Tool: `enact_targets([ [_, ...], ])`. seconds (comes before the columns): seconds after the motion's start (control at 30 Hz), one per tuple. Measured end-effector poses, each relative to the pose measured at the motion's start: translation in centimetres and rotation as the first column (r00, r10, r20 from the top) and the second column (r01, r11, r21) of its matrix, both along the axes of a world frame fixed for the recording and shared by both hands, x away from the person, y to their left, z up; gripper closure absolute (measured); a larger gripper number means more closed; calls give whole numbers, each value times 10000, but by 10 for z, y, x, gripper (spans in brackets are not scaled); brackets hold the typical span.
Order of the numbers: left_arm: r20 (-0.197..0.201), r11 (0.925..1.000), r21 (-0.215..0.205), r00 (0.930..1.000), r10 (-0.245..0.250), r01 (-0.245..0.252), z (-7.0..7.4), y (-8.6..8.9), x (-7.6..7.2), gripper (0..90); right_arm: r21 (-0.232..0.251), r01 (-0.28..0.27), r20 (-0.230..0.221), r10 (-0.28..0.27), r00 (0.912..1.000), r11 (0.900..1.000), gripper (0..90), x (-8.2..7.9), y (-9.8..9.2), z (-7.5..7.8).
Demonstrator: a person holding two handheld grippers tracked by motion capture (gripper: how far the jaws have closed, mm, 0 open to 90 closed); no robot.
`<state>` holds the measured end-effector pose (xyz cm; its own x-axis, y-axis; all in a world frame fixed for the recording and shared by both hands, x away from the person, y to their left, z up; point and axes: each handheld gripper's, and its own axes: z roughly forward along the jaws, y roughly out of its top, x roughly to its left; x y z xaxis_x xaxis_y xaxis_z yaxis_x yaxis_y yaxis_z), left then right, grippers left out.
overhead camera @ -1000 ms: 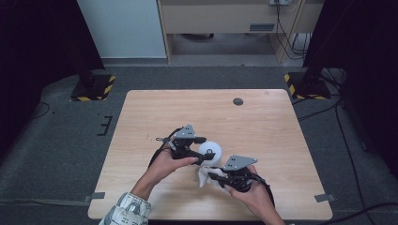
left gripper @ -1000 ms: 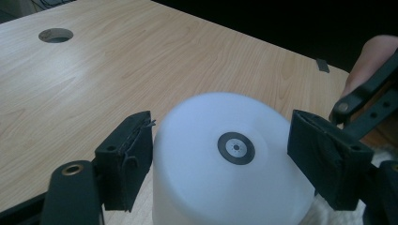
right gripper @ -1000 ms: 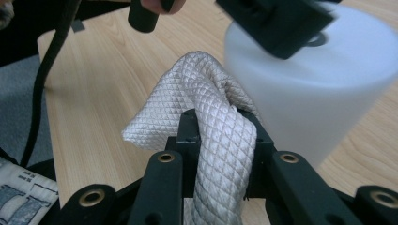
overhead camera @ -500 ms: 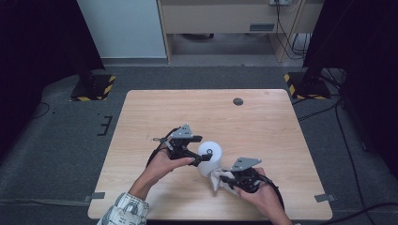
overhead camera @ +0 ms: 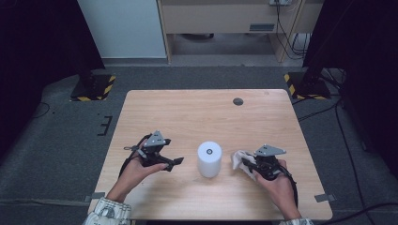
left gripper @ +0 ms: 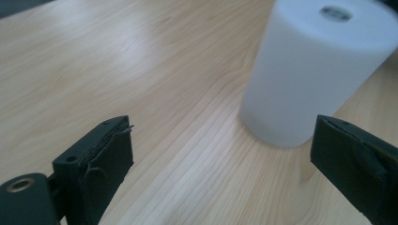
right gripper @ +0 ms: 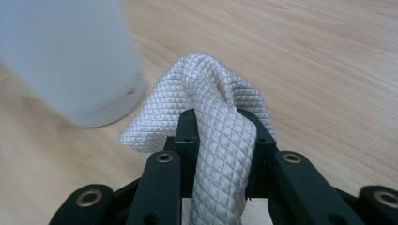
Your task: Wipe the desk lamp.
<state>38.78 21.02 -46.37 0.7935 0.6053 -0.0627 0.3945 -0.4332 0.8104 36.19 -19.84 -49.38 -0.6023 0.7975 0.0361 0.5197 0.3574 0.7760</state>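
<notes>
White quilted paper sheet (right gripper: 211, 122) sits pinched in the right gripper (overhead camera: 257, 165), jaws pressed together on it, apparently a piece torn off to carry away or wipe with. Left gripper (overhead camera: 176, 162) has just been opening; its jaws stand spread with nothing between them, having seemingly let go of the roll (overhead camera: 209, 158). That roll stands upright on the desk (overhead camera: 187, 112) between both grippers, touching neither. Farther back a small dark disc (overhead camera: 238, 101) lies near the desk's far edge.

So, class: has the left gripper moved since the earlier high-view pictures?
Yes. The left gripper has drawn away leftward from the paper roll, toward the table's left edge; its jaws have just been opening, nothing between them.
</notes>
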Motion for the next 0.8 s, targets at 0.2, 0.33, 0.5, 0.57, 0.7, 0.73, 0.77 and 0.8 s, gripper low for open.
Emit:
enact_targets([
  [0.2,-193,9850,438,9856,1681,-1672,-15,31,4,64,-296,693,121,-690,9975,9972,726,27,-3,2],
  [0.33,-287,9714,833,9739,2252,-2221,-24,38,8,70,-477,950,206,-941,9953,9943,724,52,-4,5],
  [0.5,-351,9627,1133,9674,2509,-2456,-30,37,9,74,-343,1370,368,-1357,9901,9900,722,79,-10,10],
  [0.57,-395,9628,1278,9687,2450,-2383,-33,36,9,75,-64,1637,301,-1634,9861,9865,721,88,-14,11],
  [0.7,-527,9645,1448,9716,2306,-2211,-37,34,9,75,199,2163,102,-2165,9762,9761,717,105,-22,8],
  [0.73,-542,9657,1469,9731,2238,-2140,-37,33,9,75,115,2225,105,-2227,9748,9749,715,108,-22,6],
  [0.77,-543,9663,1473,9738,2209,-2109,-37,32,9,75,-24,2362,-41,-2362,9717,9717,713,111,-23,2],
  [0.8,-549,9664,1513,9744,2179,-2076,-38,31,9,76,-134,2397,-127,-2398,9707,9708,711,114,-23,-1],
])
